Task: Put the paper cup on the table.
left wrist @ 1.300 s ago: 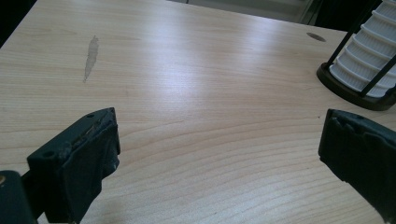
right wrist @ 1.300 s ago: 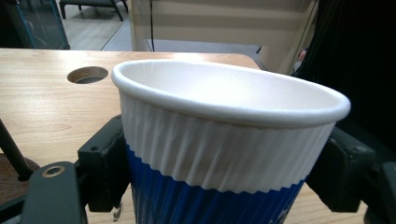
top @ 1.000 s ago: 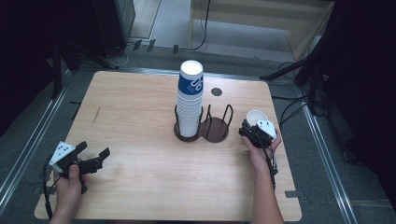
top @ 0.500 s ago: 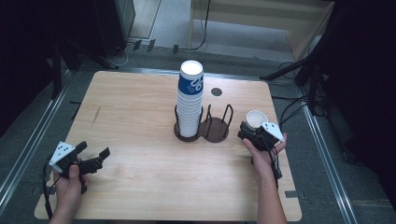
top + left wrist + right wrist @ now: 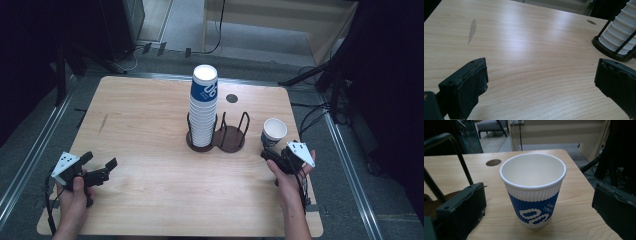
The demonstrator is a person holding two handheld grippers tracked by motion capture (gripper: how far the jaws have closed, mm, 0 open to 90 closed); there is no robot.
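Left gripper (image 5: 97,169) sat at the near-left of the worktop (image 5: 140,125), fingers (image 5: 464,90) released with nothing between them, just bare wood. Middle of the worktop: a tall cup stack (image 5: 203,107) stood in the left ring of a two-ring holder (image 5: 220,137); the right ring was vacant. Right of the holder a single cup (image 5: 274,132) stood upright on the worktop, clear of the holder. Right gripper (image 5: 272,156) hung just near of that cup, fingers (image 5: 461,207) released and spread wide, having just been opening; the cup stood ahead of them, pads not touching it.

Progress, as a judgement: one cup looked already set down alone to the right, free of any grasp. Stack was still tall, so if cups were being dealt out, most of the work was left.

Views: the high view gave the whole layout, both hands, the stack's height and the vacant ring. The left gripper view added a pale streak (image 5: 472,30) on the wood and the stack's ribbed base (image 5: 617,37) in the holder. The right gripper view showed the cup (image 5: 533,190) hollow inside, its blue band and logo, and a round hole (image 5: 493,162) in the worktop beyond.
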